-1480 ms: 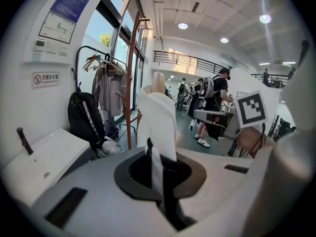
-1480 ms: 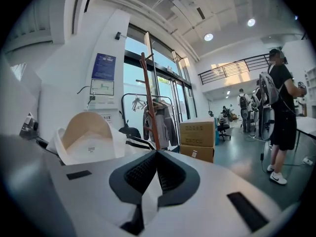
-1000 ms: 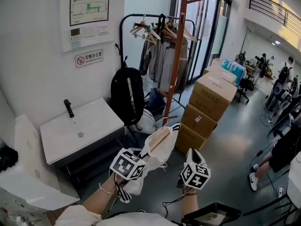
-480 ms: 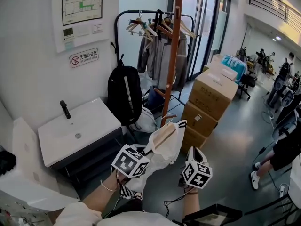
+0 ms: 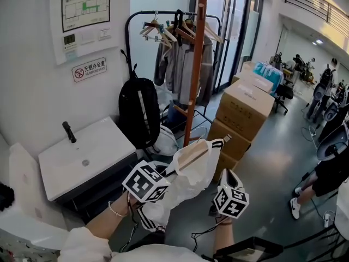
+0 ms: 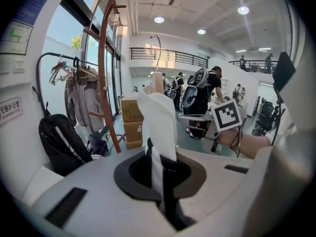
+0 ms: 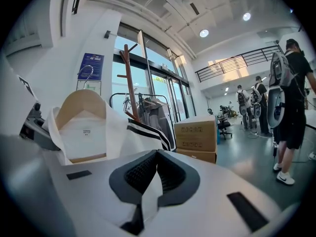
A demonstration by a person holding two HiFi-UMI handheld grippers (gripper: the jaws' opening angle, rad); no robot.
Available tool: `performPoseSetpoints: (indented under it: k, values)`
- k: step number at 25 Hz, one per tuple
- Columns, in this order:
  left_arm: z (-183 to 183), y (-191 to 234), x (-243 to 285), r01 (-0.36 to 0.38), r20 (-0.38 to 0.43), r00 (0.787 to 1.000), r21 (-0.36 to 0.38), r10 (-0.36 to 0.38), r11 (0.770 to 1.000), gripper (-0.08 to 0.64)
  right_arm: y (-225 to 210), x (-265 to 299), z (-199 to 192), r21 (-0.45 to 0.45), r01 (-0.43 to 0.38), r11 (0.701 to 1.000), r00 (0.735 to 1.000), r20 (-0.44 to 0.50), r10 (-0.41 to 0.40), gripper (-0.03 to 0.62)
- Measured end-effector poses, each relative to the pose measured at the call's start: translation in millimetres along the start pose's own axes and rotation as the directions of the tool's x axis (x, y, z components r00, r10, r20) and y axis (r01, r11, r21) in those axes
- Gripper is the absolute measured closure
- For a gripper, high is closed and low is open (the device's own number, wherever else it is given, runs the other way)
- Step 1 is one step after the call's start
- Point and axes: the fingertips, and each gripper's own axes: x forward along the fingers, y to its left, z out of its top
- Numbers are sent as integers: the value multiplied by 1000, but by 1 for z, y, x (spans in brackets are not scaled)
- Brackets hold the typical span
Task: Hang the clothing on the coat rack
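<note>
Your thin white cloth garment with black-striped trim [image 5: 192,174] looks soft and matt, draped over a pale smooth wooden hanger [image 7: 81,101]. The tall reddish-brown wooden coat rack [image 5: 195,64] has a slight sheen. The stacked brown cardboard boxes [image 5: 246,107] are dull, and the grey floor [image 5: 275,162] is glossy. Your right gripper [image 7: 148,180] is matt white plastic with ribbed black pads [image 7: 137,172].

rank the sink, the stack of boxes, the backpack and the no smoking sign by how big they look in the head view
1. sink and stack of boxes: about alike, too close to rank; the sink is also nearer the camera.
2. backpack
3. no-smoking sign, clearly the smallest
</note>
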Motion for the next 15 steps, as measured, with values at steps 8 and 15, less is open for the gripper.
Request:
performPoseSetpoints:
  k: [8,15]
  values:
    - [18,32,7,71,-9,997,42,-71,997,545,2,38,19,-7,1,1000,1000,17,-1,571]
    - [44,63,-1,155,-18,988,101,-154,983,545,9,73,67,-46,-4,999,998,68,8,569]
